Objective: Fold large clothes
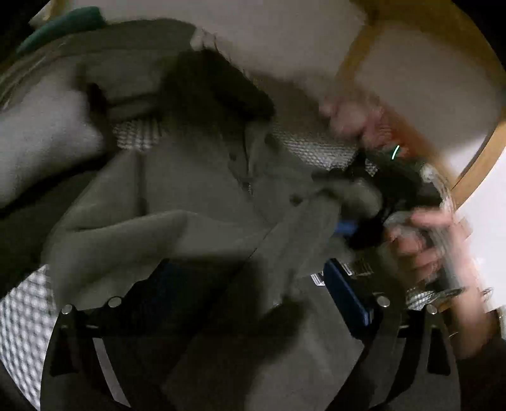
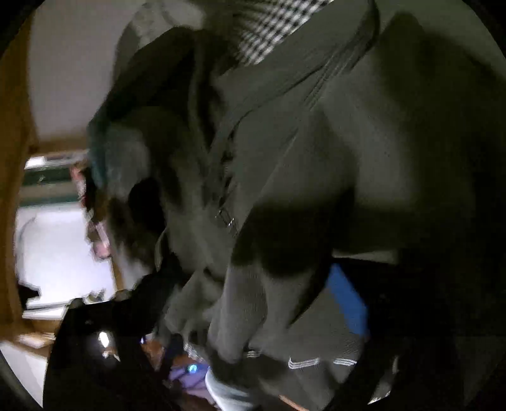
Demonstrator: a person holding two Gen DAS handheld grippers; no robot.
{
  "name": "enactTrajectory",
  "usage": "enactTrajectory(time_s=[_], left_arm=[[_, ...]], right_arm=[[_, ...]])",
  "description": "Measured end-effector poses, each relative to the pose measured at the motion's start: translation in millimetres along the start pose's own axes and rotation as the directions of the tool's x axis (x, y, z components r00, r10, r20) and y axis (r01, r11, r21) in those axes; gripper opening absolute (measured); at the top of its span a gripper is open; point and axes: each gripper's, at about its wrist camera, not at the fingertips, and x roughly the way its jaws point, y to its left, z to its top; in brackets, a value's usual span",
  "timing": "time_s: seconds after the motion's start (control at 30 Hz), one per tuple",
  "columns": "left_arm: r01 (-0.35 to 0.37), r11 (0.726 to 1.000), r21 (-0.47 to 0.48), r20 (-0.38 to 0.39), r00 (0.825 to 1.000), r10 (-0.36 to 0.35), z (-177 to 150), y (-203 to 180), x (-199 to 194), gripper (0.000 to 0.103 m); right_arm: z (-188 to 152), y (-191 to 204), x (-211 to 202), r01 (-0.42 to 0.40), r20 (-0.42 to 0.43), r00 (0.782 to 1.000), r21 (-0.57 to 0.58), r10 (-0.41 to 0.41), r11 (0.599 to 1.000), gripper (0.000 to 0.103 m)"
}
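Observation:
An olive-grey jacket (image 1: 202, 196) with a checked lining (image 1: 316, 147) and buttons fills the left wrist view, lifted and bunched. My left gripper (image 1: 253, 303) is shut on a fold of it; its blue pad (image 1: 344, 294) shows on the right, and cloth hides the left finger. My right gripper (image 1: 363, 221) appears at the right of that view, clamped on the jacket's edge with a hand on its handle. In the right wrist view the jacket (image 2: 363, 142) with its zipper (image 2: 226, 218) hangs close to the lens, and the right gripper (image 2: 284, 316) is shut on it, one blue pad (image 2: 348, 303) visible.
A wooden frame (image 1: 357, 53) and pale wall lie behind the jacket. A checked cloth (image 1: 22, 319) lies at lower left. A teal item (image 1: 60, 25) sits at upper left. A bright window or doorway (image 2: 63, 246) and wood trim (image 2: 15, 158) are at the left.

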Motion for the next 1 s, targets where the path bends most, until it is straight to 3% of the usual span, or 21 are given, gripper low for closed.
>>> enactTrajectory(time_s=[0.07,0.1,0.13,0.17,0.23,0.3,0.33,0.37,0.4,0.47,0.5,0.57,0.6,0.63,0.7,0.77,0.8,0.83,0.9,0.93,1.0], left_arm=[[-0.003,0.999,-0.048,-0.116,0.993,-0.003,-1,4,46,0.091],[-0.006,0.998,-0.062,-0.106,0.994,0.000,-3,7,51,0.091],[0.002,0.998,-0.056,-0.079,0.997,-0.007,-4,5,45,0.085],[0.021,0.998,-0.062,-0.070,0.997,-0.025,-3,4,37,0.060],[0.085,0.994,-0.074,-0.024,0.996,-0.087,-5,4,15,0.043],[0.093,0.995,-0.046,0.011,0.996,-0.093,-8,2,0,0.037],[0.102,0.995,-0.014,0.063,0.993,-0.100,-12,-3,-17,0.037],[0.105,0.994,-0.003,0.087,0.991,-0.105,-12,-8,-20,0.037],[0.093,0.996,0.011,0.094,0.991,-0.093,-16,-13,-28,0.037],[0.103,0.995,0.019,0.033,0.994,-0.103,-22,-18,-20,0.037],[0.124,0.992,0.033,-0.030,0.992,-0.123,-30,-22,-8,0.038],[0.094,0.993,0.072,-0.110,0.990,-0.086,-45,-28,13,0.039],[0.073,0.994,0.079,-0.124,0.990,-0.063,-54,-29,20,0.039],[0.066,0.995,0.079,-0.107,0.993,-0.058,-58,-30,20,0.039],[0.046,0.995,0.085,-0.101,0.994,-0.037,-61,-34,16,0.040],[0.043,0.996,0.078,-0.100,0.994,-0.035,-57,-38,13,0.040],[0.045,0.997,0.069,-0.093,0.995,-0.039,-50,-41,14,0.040],[0.042,0.998,0.044,-0.064,0.997,-0.039,-49,-38,5,0.040],[-0.012,0.999,-0.051,0.032,0.999,0.013,-40,-22,-17,0.044],[-0.035,0.996,-0.087,0.076,0.996,0.042,-35,-16,-25,0.057],[-0.126,0.982,-0.143,0.189,0.970,0.152,-28,-4,-49,0.062]], right_arm=[[3,3,1,0.023,0.014,1.000,-0.009,-0.023,1.000,0.041],[4,7,0,0.026,0.034,0.999,-0.041,-0.024,0.999,0.021],[3,11,-5,-0.010,0.057,0.998,-0.076,0.014,0.997,0.018],[-1,25,-14,-0.057,0.086,0.994,-0.162,0.072,0.985,0.016],[-10,53,-33,-0.162,0.109,0.972,-0.333,0.208,0.929,0.014],[-27,77,-58,-0.339,0.086,0.898,-0.489,0.431,0.804,0.014],[-40,87,-75,-0.410,0.067,0.838,-0.580,0.542,0.704,0.014],[-48,90,-83,-0.429,0.052,0.809,-0.628,0.585,0.649,0.014],[-58,90,-90,-0.426,0.033,0.798,-0.674,0.601,0.603,0.014],[-61,74,-92,-0.395,0.040,0.827,-0.669,0.561,0.629,0.018],[-58,50,-91,-0.364,0.067,0.850,-0.644,0.523,0.673,0.022],[-51,9,-90,-0.276,0.121,0.900,-0.583,0.418,0.764,0.049],[-46,-21,-91,-0.195,0.170,0.930,-0.526,0.326,0.828,0.057],[-43,-48,-95,-0.146,0.200,0.942,-0.477,0.269,0.866,0.057],[-42,-84,-106,-0.107,0.230,0.949,-0.405,0.215,0.908,0.063],[-45,-94,-121,-0.162,0.240,0.930,-0.411,0.278,0.897,0.065],[-45,-93,-126,-0.163,0.250,0.925,-0.419,0.286,0.893,0.072],[-46,-89,-131,-0.158,0.262,0.921,-0.428,0.290,0.890,0.079],[-44,-80,-135,-0.155,0.276,0.914,-0.443,0.298,0.883,0.084],[-40,-73,-133,-0.144,0.284,0.913,-0.447,0.292,0.883,0.085],[-28,-52,-118,-0.114,0.304,0.915,-0.439,0.266,0.891,0.085]])
